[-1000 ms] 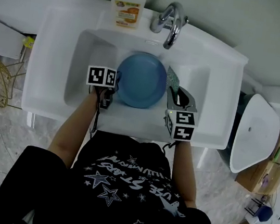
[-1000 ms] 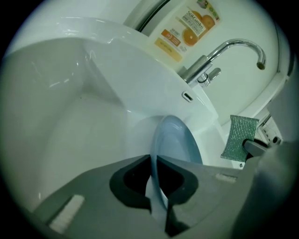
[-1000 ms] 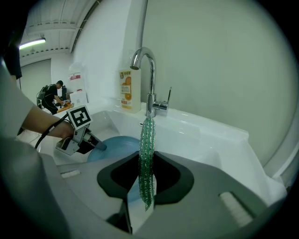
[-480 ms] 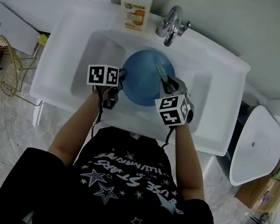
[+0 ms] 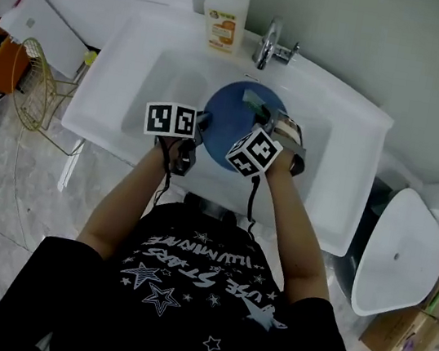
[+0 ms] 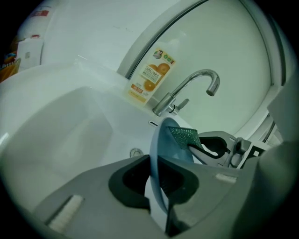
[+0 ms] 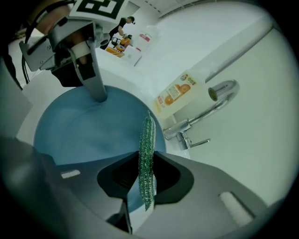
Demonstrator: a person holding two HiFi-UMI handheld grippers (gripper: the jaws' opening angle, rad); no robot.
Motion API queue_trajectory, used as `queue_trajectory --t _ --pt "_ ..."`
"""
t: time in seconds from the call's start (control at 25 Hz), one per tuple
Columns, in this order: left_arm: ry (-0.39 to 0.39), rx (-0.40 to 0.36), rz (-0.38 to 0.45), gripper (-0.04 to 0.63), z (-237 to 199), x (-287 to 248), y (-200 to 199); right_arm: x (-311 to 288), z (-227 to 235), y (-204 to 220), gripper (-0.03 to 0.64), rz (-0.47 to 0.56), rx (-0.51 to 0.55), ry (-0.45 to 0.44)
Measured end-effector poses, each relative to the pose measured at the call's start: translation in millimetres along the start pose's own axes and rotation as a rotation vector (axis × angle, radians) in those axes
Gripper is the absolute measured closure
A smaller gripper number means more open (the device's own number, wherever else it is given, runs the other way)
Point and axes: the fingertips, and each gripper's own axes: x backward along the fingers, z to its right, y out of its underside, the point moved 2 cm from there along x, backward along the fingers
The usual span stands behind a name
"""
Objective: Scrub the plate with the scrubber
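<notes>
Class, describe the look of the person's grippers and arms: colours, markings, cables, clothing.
The left gripper and right gripper are grey. Each carries a white cube with black square markers and trails a black cable. The T-shirt is black, short-sleeved, with white stars.

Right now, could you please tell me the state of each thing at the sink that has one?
Blue plate: on edge over the sink, clamped by left gripper.
Green scrubber: clamped in right gripper, at the plate's face.
Faucet: no water seen running.
Soap bottle: upright at the sink's back.
</notes>
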Motion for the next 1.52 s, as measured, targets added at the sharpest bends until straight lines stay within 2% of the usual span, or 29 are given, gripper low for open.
queue_trajectory --t 0.16,0.44,0.88,1.0,1.2,1.36,1.52 --pt "-0.019 0.003 0.046 0.561 9.7 8.8 -1.1 3.8 -8.7 -10.4 0.505 0.048 0.087 -0.018" --pt "-0.052 0.033 0.102 0.554 11.5 22.8 -5.3 22.5 -28.5 -36.6 0.505 0.224 0.273 -0.086" --pt "-0.079 0.110 0.189 0.547 2.8 47.6 -8.7 53.6 -64.1 -49.1 0.503 0.435 0.542 -0.114" --pt "-0.080 0.136 0.214 0.545 -0.8 54.7 -8.7 62.4 -72.2 -47.8 0.503 0.474 0.584 -0.128" --pt "-0.079 0.149 0.243 0.543 -1.2 62.1 -13.8 76.9 -84.6 -36.2 0.503 0.529 0.710 -0.154" --pt "-0.078 0.169 0.275 0.543 -2.9 68.9 -19.2 86.7 -89.3 -16.9 0.503 0.541 0.795 -0.194" --pt "-0.080 0.183 0.290 0.543 -4.9 72.7 -17.7 93.7 -90.9 0.9 0.504 0.545 0.814 -0.232"
